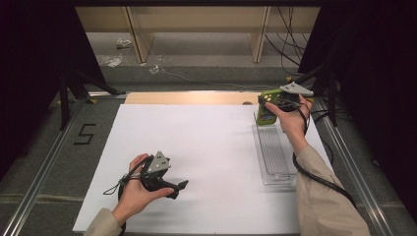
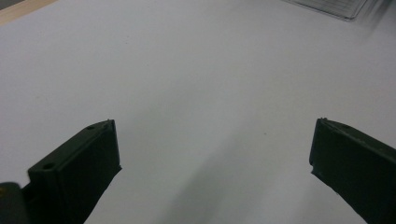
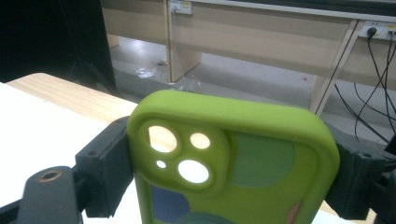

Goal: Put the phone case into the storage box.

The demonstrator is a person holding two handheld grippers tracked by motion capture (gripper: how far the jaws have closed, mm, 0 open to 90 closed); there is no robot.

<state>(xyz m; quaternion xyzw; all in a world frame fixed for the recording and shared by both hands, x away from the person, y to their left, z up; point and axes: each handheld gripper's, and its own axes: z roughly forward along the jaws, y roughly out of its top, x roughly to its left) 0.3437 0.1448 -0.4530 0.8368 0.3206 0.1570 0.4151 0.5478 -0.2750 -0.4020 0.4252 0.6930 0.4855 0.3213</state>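
At the far end of the clear tray my right gripper squeezes the green phone case by its sides — held up in the air. My left gripper is open, holding nothing. The soft case could bend and slip out — then miss the tray

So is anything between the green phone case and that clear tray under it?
Nothing visible. The right gripper holds the green phone case upright over the clear tray's far end, and the tray looks bare.
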